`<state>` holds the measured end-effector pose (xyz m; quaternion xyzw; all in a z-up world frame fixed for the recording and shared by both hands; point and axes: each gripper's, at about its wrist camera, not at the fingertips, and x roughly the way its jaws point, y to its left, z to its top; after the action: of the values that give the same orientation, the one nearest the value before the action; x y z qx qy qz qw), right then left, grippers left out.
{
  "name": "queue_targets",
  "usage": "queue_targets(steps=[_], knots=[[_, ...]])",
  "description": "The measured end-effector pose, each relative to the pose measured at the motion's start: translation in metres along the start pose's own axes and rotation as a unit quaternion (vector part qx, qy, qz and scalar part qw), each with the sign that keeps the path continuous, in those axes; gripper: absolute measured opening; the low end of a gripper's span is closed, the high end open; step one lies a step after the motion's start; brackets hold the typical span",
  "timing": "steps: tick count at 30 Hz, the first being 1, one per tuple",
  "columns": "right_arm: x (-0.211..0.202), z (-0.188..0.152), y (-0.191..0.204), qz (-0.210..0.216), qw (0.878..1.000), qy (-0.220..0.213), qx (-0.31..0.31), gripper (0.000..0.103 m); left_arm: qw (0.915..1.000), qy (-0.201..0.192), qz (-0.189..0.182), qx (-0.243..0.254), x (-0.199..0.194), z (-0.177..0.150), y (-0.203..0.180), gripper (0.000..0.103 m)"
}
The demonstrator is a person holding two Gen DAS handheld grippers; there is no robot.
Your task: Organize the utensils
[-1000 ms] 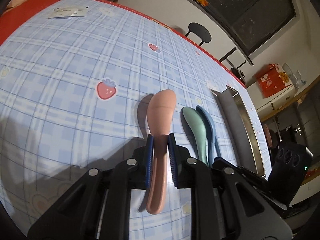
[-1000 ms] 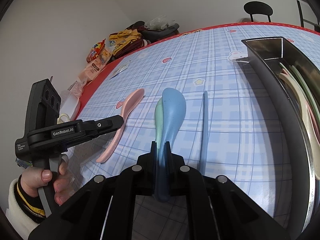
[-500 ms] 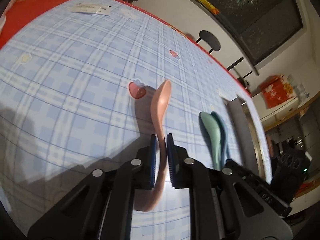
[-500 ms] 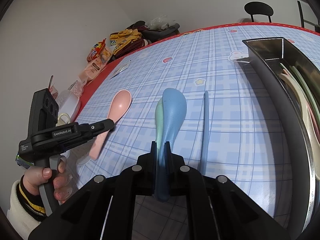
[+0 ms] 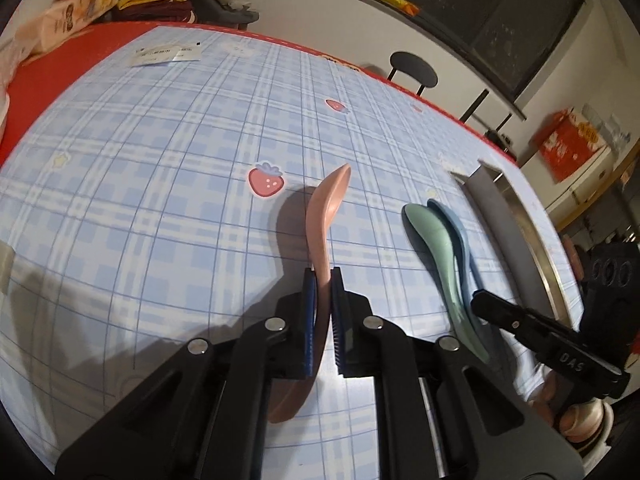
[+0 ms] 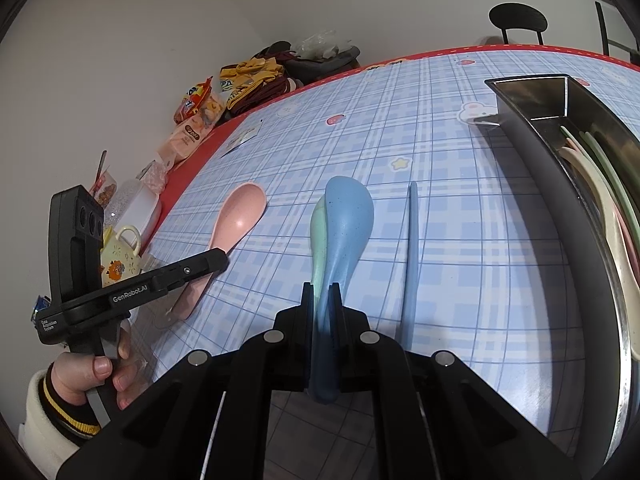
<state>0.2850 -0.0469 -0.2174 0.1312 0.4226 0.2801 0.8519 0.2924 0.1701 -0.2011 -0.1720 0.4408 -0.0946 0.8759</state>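
Observation:
My left gripper point(image 5: 323, 277) is shut on the handle of a pink spoon point(image 5: 326, 204), which is turned on edge with its bowl pointing away over the blue plaid tablecloth. The right wrist view shows that pink spoon point(image 6: 240, 216) with its bowl facing up. My right gripper point(image 6: 322, 290) is shut on a blue spoon point(image 6: 348, 216) with a green spoon point(image 6: 317, 236) nested under it. Both spoons rest on the cloth. A thin blue utensil point(image 6: 412, 248) lies just right of them. A metal tray point(image 6: 532, 128) at the right holds several pale utensils.
Snack bags point(image 6: 198, 104) and a heap of clothes point(image 6: 260, 80) crowd the table's far left edge, with a yellow mug point(image 6: 120, 256) nearer. A paper slip point(image 5: 166, 53) lies on the cloth. A black chair point(image 5: 414, 68) stands beyond the table. A person's hand point(image 6: 100, 372) grips the left tool.
The left jaws closed from loosely around the flat pink spoon onto its handle. The gripper then rolled, turning the spoon on edge. The right gripper and its spoons have not moved.

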Motion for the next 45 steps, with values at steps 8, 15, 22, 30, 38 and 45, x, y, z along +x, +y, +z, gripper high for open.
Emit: queue_targets(steps=[8, 15, 22, 30, 38, 45], knots=[[0.000, 0.003, -0.006, 0.000, 1.000, -0.002, 0.019, 0.009, 0.9988, -0.047, -0.015, -0.004, -0.018, -0.006, 0.002, 0.011], [-0.005, 0.005, -0.001, -0.032, 0.999, -0.021, 0.004, 0.031, 0.9980, -0.052, -0.030, 0.020, -0.019, -0.006, -0.006, 0.012], [0.008, 0.008, 0.018, -0.103, 0.994, -0.001, -0.048, 0.032, 0.9973, -0.047, -0.052, 0.020, -0.019, -0.007, -0.005, 0.012], [0.025, 0.011, 0.038, -0.148, 0.984, 0.030, -0.097, 0.032, 0.9969, -0.050, -0.058, 0.016, -0.021, -0.008, -0.006, 0.012], [0.025, 0.007, 0.043, -0.149, 0.982, 0.047, -0.107, 0.021, 0.9968, -0.049, -0.062, 0.008, -0.022, -0.008, -0.001, 0.012], [0.015, 0.003, 0.032, -0.114, 0.990, 0.041, -0.066, 0.020, 0.9968, -0.049, -0.062, 0.008, -0.022, -0.007, -0.002, 0.012]])
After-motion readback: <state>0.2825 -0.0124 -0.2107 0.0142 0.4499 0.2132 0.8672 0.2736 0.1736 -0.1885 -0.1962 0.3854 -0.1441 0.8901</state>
